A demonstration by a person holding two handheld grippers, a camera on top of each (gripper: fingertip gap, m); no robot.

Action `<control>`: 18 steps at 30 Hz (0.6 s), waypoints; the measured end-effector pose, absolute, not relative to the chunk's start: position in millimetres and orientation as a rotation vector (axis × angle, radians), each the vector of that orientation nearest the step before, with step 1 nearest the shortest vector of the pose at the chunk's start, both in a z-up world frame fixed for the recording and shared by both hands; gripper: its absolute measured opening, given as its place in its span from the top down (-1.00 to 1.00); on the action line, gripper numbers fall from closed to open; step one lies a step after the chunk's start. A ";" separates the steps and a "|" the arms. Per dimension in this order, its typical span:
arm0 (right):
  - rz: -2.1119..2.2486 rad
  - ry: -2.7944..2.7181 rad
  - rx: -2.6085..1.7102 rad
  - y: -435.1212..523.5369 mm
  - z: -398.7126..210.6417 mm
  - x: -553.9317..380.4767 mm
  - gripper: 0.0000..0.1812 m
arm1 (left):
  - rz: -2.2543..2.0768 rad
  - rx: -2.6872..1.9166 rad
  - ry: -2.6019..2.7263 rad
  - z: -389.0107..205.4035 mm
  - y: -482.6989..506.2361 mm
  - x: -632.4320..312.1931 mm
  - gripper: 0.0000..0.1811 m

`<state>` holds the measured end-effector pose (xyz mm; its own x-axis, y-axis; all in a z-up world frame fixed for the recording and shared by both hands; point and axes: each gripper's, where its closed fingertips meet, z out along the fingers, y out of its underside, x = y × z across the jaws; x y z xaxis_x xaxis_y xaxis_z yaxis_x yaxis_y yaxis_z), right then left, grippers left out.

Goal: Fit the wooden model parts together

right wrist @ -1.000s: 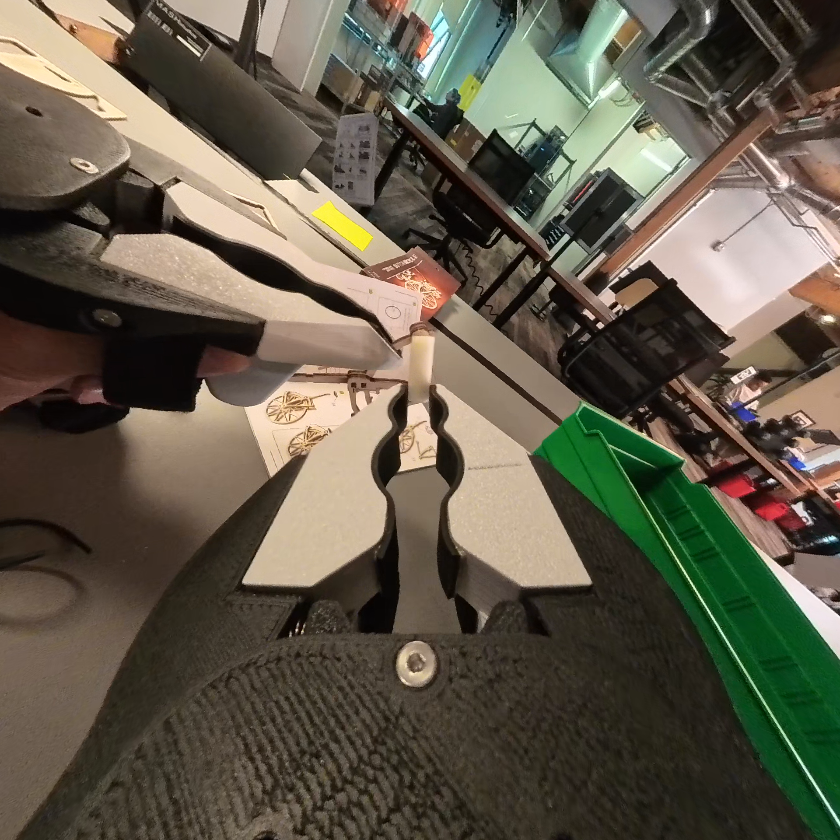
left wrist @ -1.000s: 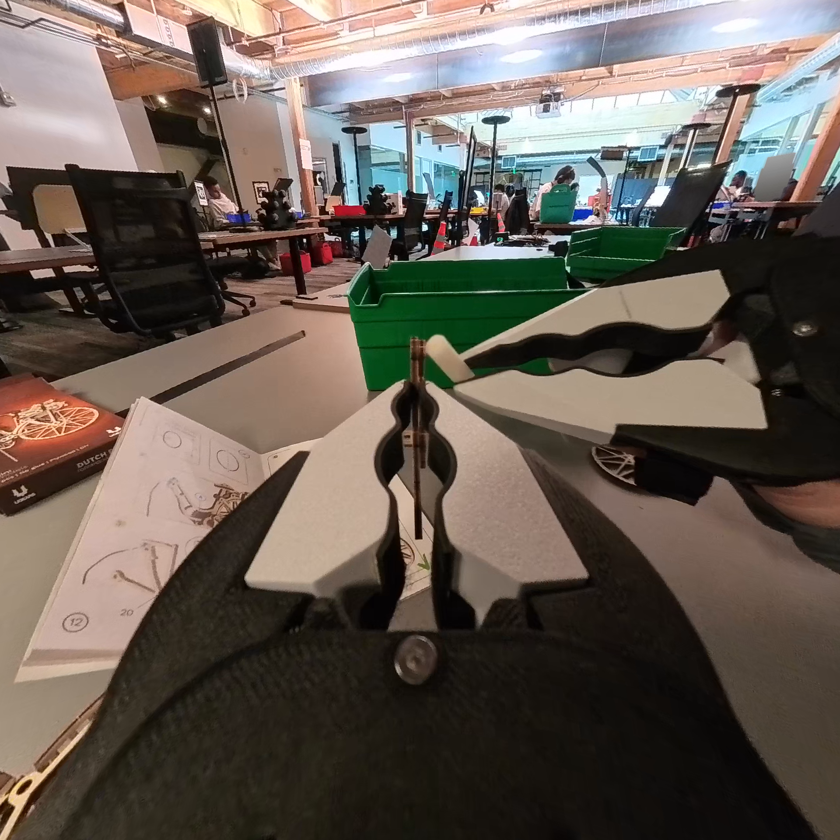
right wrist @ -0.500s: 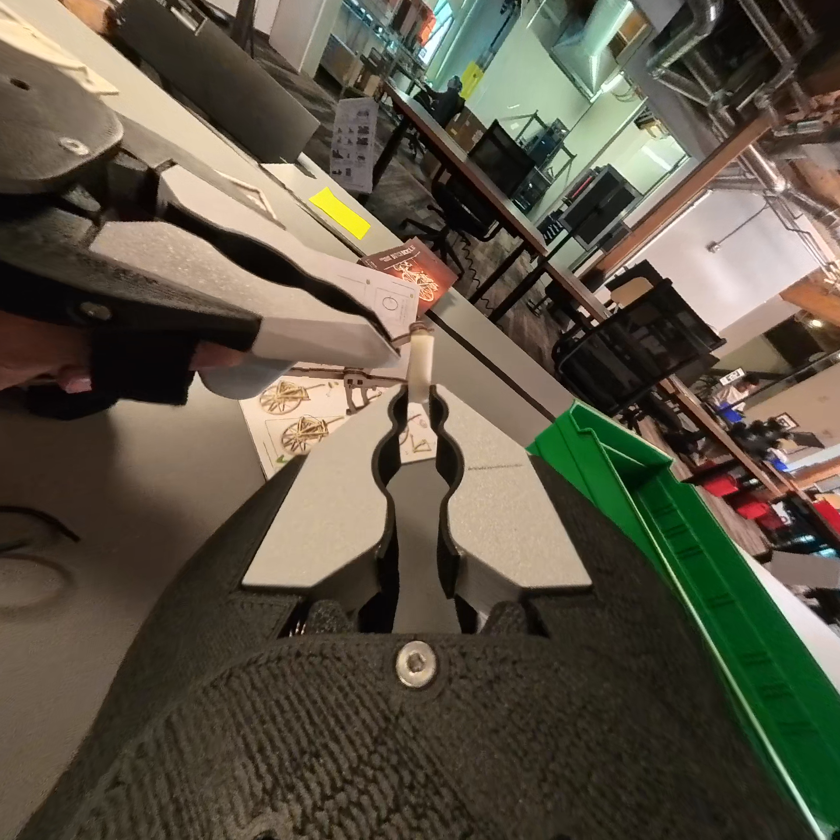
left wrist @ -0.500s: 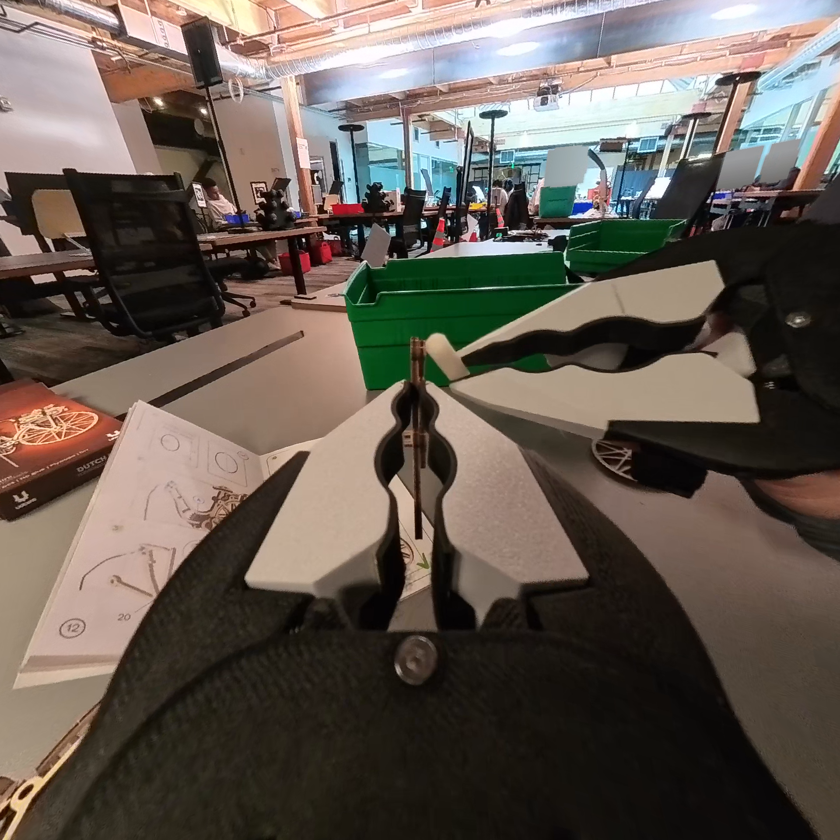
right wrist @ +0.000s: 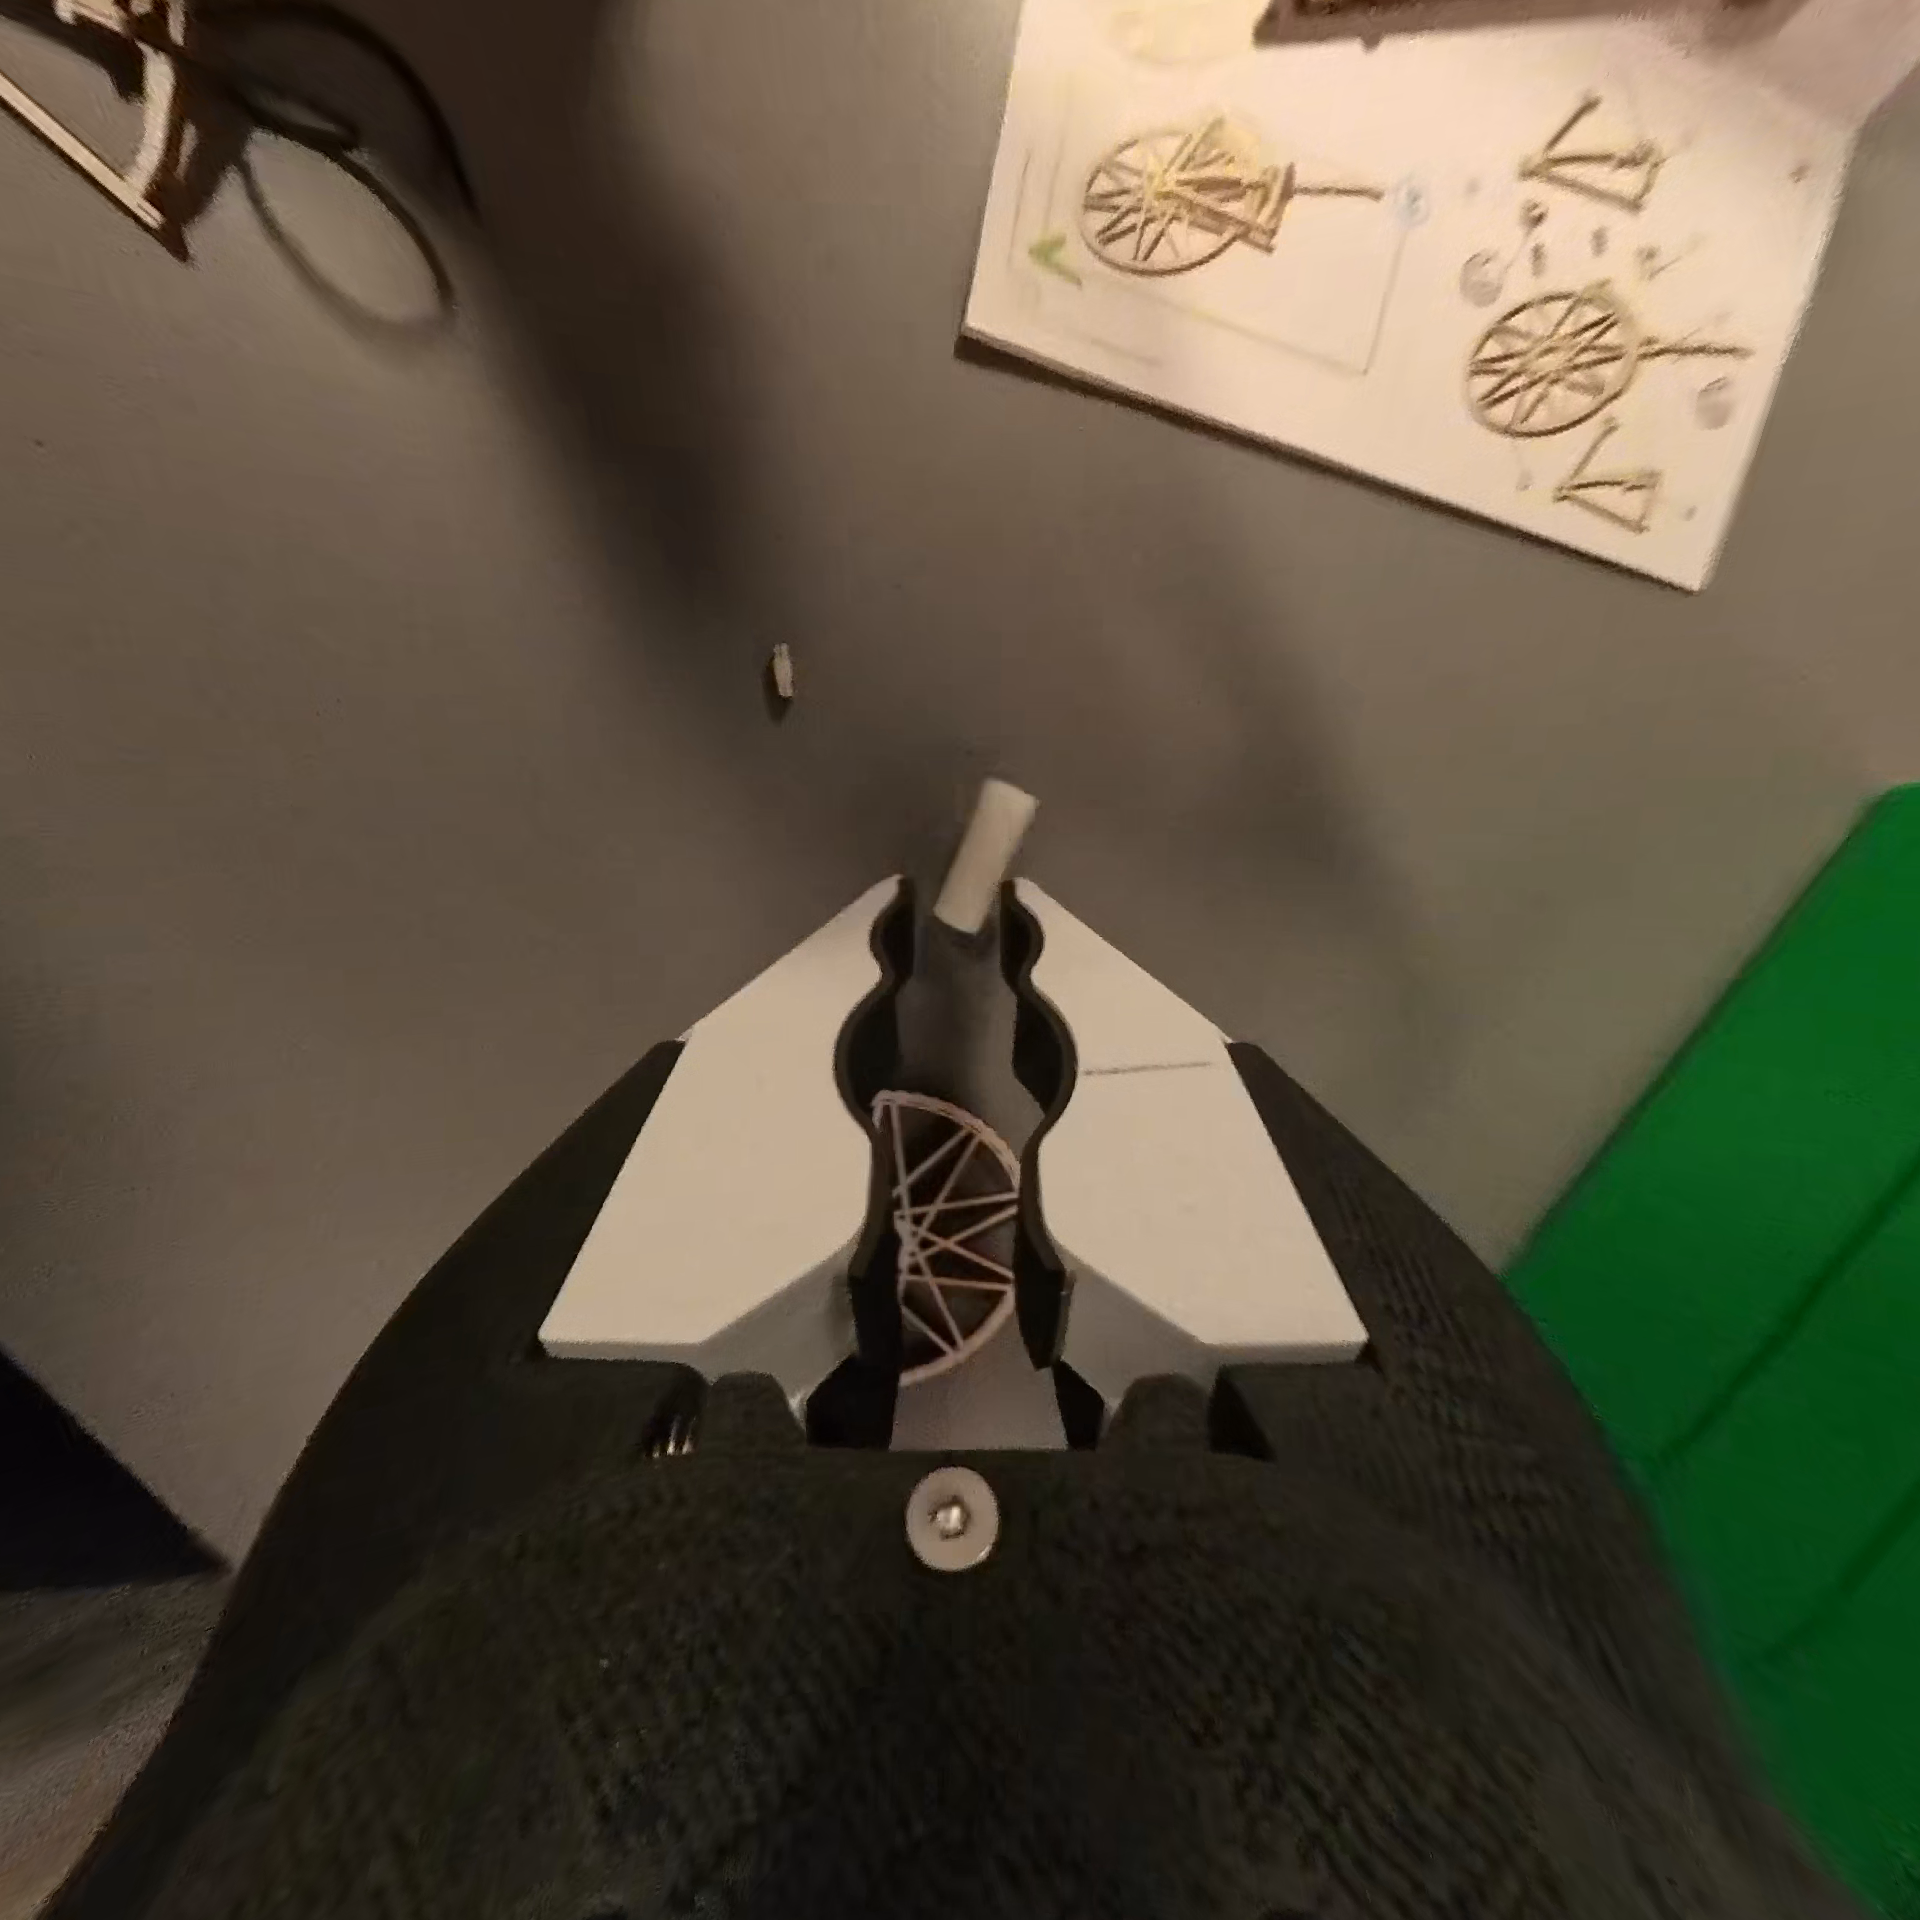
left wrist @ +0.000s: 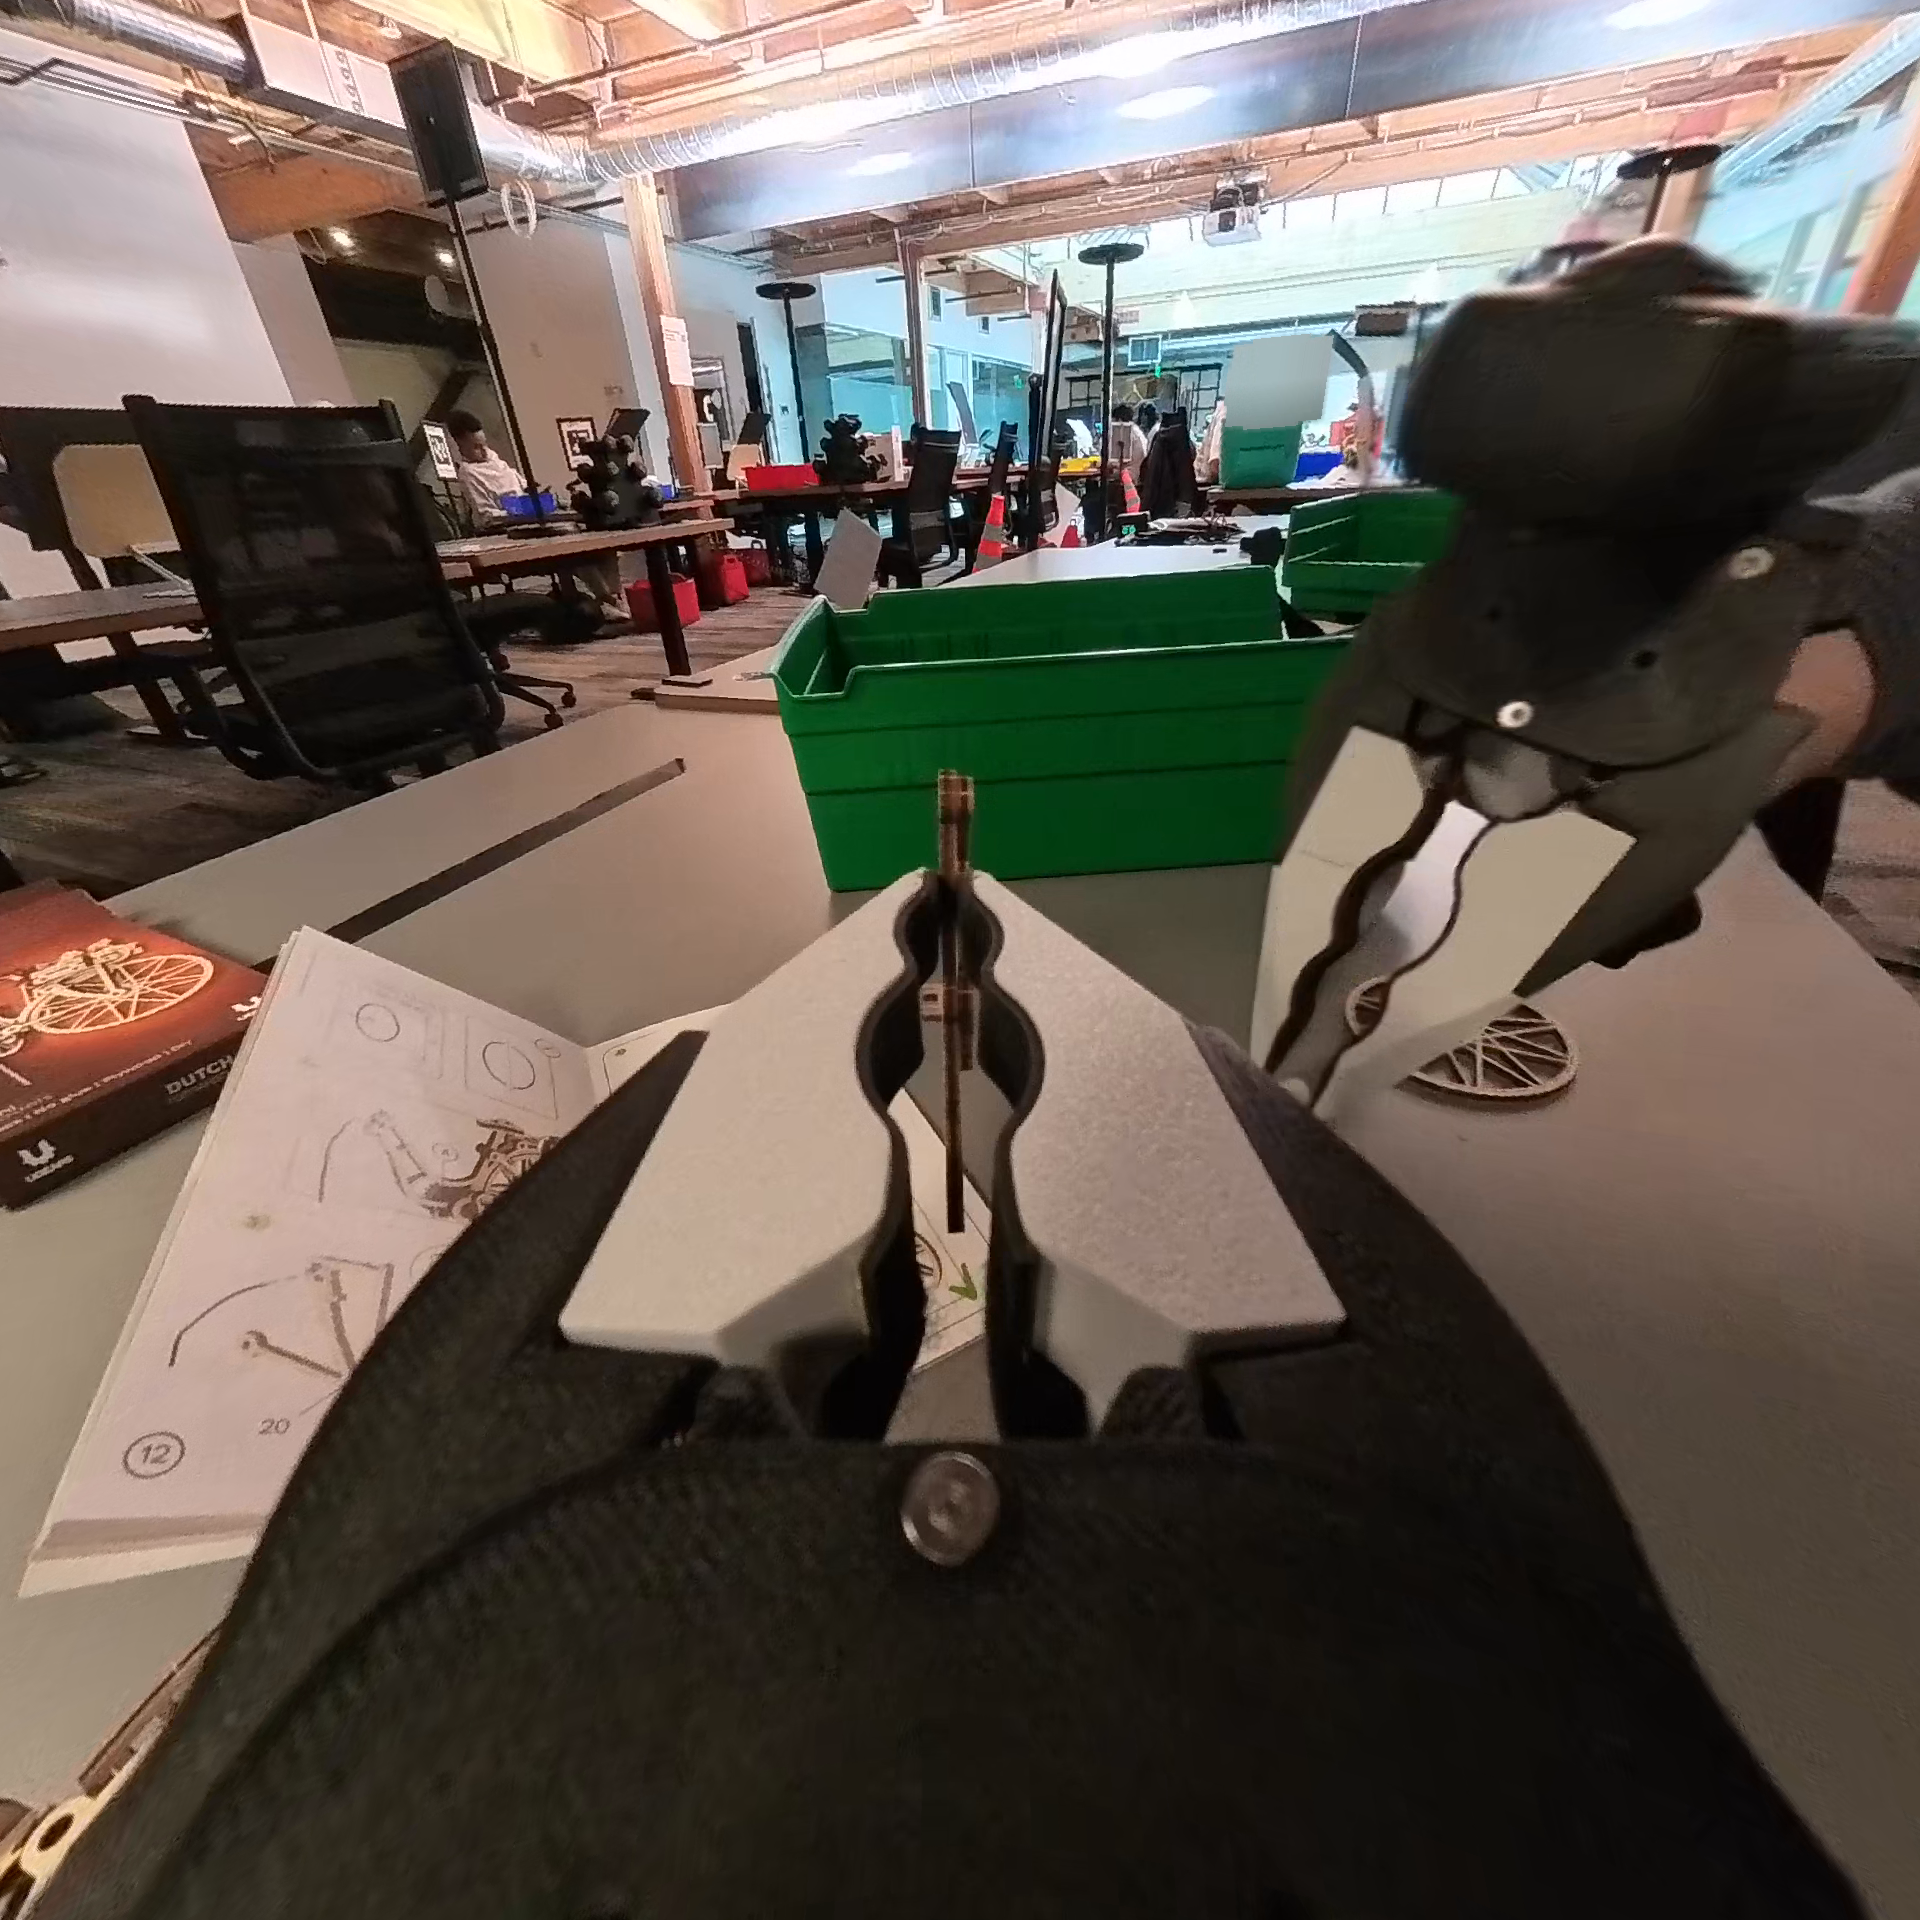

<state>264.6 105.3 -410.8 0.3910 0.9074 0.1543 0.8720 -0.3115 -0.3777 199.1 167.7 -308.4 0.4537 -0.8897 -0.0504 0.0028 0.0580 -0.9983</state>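
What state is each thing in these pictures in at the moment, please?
left gripper: shut on the flat wooden part, held upright on edge.
right gripper: pointing down at the table, shut on a white stick.
spoked wooden wheel: lying flat on the table under the right gripper.
instruction booklet: lying open.
green bin: upright, contents hidden.
dark box: closed, flat.

Motion blur smeared the right hand-held gripper (left wrist: 1299, 1081) above the spoked wooden wheel (left wrist: 1496, 1049), partly hiding its rim. Beside the wheel, the green bin (right wrist: 1766, 1195) ran off the picture's right edge, likewise blurred.
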 end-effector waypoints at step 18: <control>0.674 -1.298 -2.031 59.3 -396.7 203.2 0.91 | -0.832 -1.343 0.885 -309.2 166.2 200.5 1.00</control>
<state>203.2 59.3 -396.7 0.3841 0.9193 -0.0852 0.5983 -0.3181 -0.7354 200.5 166.2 -309.2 0.4426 -0.8951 -0.0530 -0.0022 0.0581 -0.9983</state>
